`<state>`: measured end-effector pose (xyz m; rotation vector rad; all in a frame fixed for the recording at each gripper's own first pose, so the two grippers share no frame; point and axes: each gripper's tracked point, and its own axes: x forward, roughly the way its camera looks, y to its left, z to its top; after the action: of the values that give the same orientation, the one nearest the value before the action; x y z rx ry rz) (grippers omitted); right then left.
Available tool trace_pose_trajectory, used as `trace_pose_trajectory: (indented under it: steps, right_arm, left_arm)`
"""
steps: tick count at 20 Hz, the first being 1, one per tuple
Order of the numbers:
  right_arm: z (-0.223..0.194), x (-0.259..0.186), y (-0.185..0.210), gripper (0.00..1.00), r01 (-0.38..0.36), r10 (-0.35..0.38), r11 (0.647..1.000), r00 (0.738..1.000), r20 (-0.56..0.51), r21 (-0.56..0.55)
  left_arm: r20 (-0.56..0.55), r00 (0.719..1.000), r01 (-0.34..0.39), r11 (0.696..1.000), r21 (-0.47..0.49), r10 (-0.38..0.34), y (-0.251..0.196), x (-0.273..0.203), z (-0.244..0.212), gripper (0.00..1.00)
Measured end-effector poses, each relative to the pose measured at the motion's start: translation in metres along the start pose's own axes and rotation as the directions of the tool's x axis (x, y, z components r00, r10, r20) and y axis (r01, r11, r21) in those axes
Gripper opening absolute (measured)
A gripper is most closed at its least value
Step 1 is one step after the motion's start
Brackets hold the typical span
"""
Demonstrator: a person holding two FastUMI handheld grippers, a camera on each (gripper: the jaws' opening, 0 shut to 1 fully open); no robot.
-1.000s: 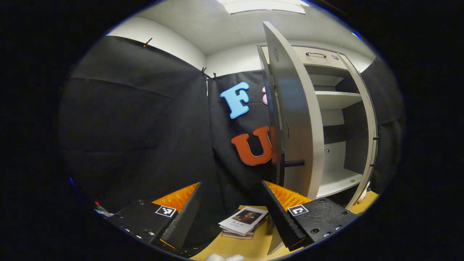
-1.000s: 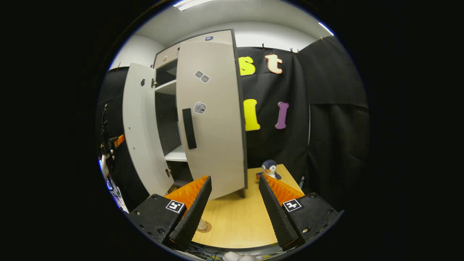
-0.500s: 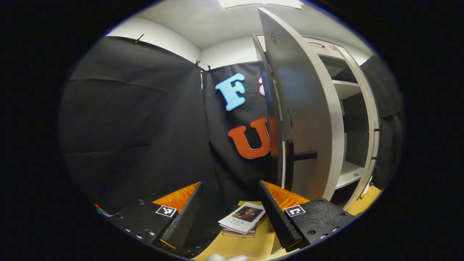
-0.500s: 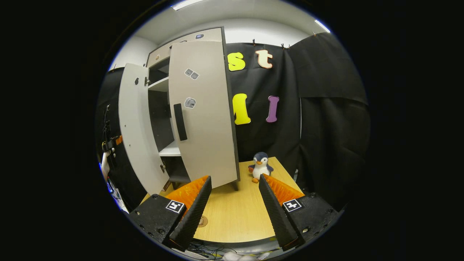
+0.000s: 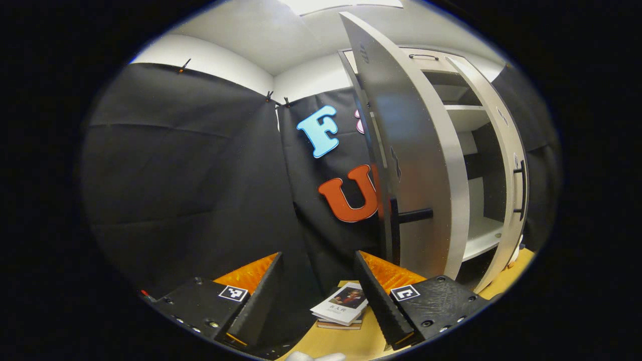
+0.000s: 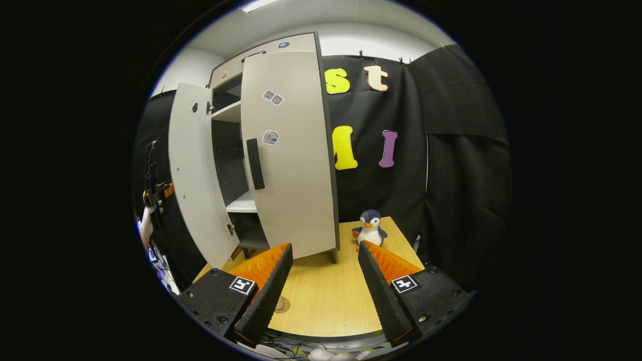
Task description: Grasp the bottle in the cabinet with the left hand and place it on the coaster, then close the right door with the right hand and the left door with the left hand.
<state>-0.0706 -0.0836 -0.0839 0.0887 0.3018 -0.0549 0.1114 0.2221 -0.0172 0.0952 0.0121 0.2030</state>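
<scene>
Pale wood tabletop (image 6: 326, 296) carries a tall grey cabinet (image 6: 266, 150) at its far left. In the right gripper view, the right door (image 6: 291, 155) is nearly shut, with a dark handle (image 6: 255, 164) on its face, and the left door (image 6: 193, 170) stands wide open, showing shelves between them. The right gripper (image 6: 321, 281) hangs over the near table edge, fingers apart and holding nothing. A coaster (image 6: 282, 304) lies just beside its left finger; whether the bottle stands on it I cannot tell, as the finger hides that spot. A toy penguin (image 6: 370, 228) stands to the right of the cabinet. In the left gripper view, the left gripper (image 5: 317, 296) has its fingers spread and empty, close to the left door's (image 5: 406, 165) edge, with books (image 5: 340, 311) on the table below.
</scene>
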Motion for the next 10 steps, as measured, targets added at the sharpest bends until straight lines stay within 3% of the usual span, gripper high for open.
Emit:
trace_pose_trajectory:
  steps: [6,10]
  right_arm:
    - [0.005,0.005,-0.014,0.81,-0.018,0.018,1.0,1.0,0.0,-0.001]
    - [0.009,0.012,-0.02,0.81,-0.029,0.029,0.999,1.0,0.001,-0.017]
  left_arm:
    - [0.0,1.0,-0.004,0.999,-0.034,0.004,-0.018,-0.009,0.0,0.88]
    - [0.014,0.999,0.045,0.998,-0.048,-0.044,-0.047,-0.013,0.005,0.91]
